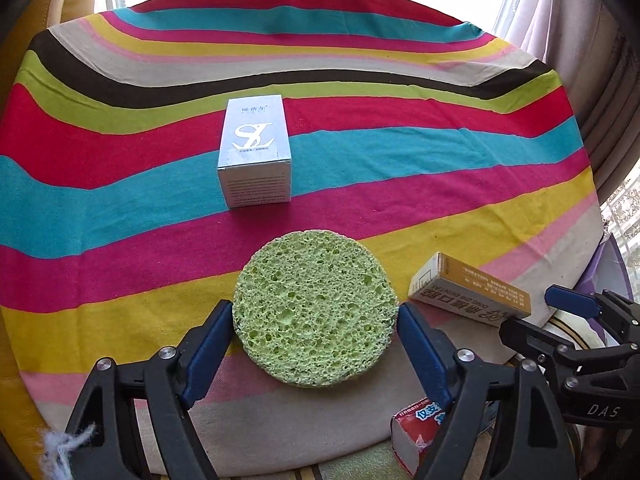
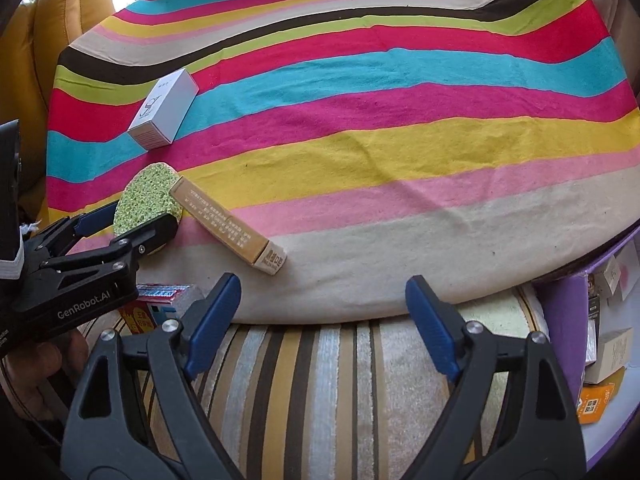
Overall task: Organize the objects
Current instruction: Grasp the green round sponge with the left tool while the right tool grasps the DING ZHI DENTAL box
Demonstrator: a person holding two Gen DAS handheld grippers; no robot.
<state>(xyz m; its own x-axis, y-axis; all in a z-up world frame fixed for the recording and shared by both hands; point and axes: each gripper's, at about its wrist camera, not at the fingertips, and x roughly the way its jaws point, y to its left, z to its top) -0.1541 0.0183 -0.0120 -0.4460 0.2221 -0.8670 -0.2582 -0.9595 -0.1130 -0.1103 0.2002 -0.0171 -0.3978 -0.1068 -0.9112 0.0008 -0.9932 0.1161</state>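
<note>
Objects to be organized lie spread on the striped tabletop (image 1: 360, 92), which fills everything ahead of both tools. Largest of them is the silver-white carton (image 1: 255, 150), lying flat well beyond the left hand-held gripper (image 1: 316, 316). Next comes the round green sponge (image 1: 314, 312), flat on the cloth and directly between that gripper's blue pads (image 1: 208, 348); the jaws bracket its edges, seemingly without pressing, so the gripper reads as released around the sponge. The tan toothpaste box (image 1: 472, 292) lies just to the right of it, one end near the sponge rim. A small red packet (image 1: 416, 428) sits below the right pad, at the tabletop's near edge.

The right hand-held gripper (image 2: 324, 316) is spread wide with nothing between its jaws, poised past the near edge over a striped rug (image 2: 320, 380); the toothpaste box is ahead and to its left, and a purple bin (image 2: 568, 320) holding small boxes stands at its right.

The step in hand looks like taking the sponge. Judged from here, the pads should drop level to the cloth, stay centred on the disc, and close gently, since foam compresses and may buckle.
</note>
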